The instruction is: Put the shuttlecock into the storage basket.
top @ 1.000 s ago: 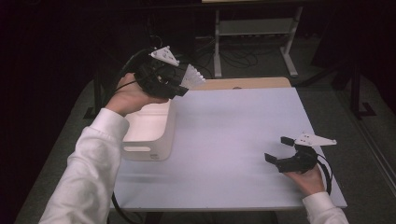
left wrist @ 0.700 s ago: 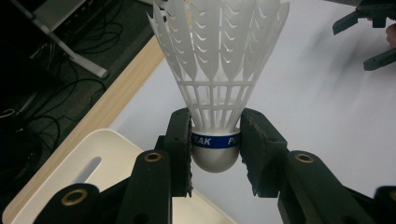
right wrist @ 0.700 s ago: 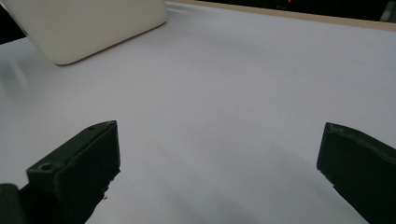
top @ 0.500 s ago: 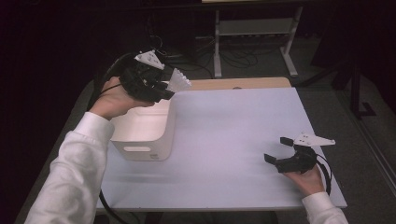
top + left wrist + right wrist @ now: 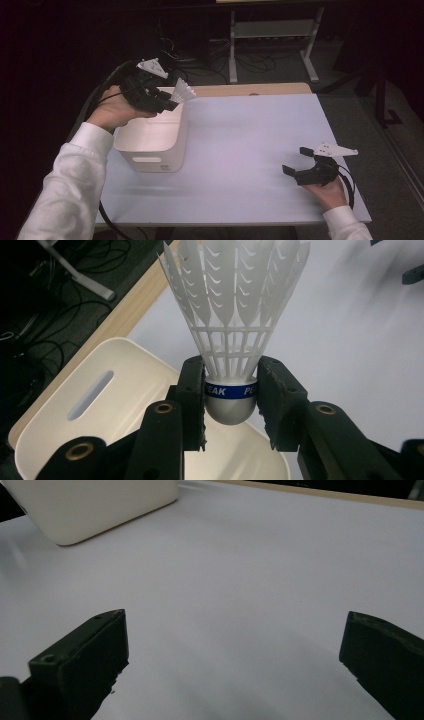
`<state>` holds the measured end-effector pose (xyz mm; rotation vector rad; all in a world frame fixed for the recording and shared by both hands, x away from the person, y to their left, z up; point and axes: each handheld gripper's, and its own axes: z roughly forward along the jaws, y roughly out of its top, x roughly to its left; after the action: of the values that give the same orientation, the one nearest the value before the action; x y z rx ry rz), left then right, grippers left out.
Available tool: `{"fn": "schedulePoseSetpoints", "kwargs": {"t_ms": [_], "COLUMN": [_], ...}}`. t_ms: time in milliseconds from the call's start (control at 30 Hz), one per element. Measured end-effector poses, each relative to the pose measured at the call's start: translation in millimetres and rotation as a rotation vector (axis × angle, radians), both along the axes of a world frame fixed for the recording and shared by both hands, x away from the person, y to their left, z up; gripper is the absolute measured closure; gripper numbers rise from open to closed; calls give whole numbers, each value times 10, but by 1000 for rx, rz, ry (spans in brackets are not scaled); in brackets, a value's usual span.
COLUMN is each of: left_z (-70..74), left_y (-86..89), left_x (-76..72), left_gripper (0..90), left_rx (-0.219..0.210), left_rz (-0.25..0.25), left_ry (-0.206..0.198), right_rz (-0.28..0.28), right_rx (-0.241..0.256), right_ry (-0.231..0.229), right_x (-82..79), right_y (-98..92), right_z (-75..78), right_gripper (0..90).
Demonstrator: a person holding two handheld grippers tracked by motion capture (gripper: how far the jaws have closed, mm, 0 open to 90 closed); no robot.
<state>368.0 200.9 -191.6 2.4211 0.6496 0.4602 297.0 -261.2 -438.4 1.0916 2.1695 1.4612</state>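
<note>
A white feather shuttlecock (image 5: pixel 232 315) with a blue band and a grey cork base is pinched by its base in my left gripper (image 5: pixel 230 402), feathers pointing away from the jaws. In the high view the left gripper (image 5: pixel 167 102) holds the shuttlecock (image 5: pixel 182 91) above the far right rim of a white plastic bin (image 5: pixel 150 150) at the table's left. The bin's inside (image 5: pixel 100 410) lies right under the jaws. My right gripper (image 5: pixel 295 162) rests open low over the table near the front right, nothing between its fingers (image 5: pixel 82 665).
The white table top (image 5: pixel 240 145) stretches between the bin and the right gripper. A wooden edge (image 5: pixel 250 89) runs along the far side. Behind it, a metal stand (image 5: pixel 272 45) and cables stand on the dark floor. The bin's corner (image 5: pixel 95 505) appears far left in the right gripper view.
My left hand has drawn back toward the left with the shuttlecock, and the bin has shifted slightly on the table. The right gripper has stayed still.
</note>
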Motion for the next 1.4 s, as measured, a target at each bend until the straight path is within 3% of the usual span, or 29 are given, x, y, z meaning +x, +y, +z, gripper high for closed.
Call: {"fn": "schedulePoseSetpoints", "kwargs": {"t_ms": [500,1400], "left_z": [-52,11], "left_y": [211,327], "left_x": [-13,-60], "left_gripper": [648,648], "left_rx": [22,94], "left_rz": [26,15], "left_ry": [51,101], "right_rz": [2,5], "right_rx": [-1,-4], "right_ry": [3,9], "right_x": [-6,-6], "right_y": [6,13], "right_z": [2,-1], "right_gripper": [0,0]}}
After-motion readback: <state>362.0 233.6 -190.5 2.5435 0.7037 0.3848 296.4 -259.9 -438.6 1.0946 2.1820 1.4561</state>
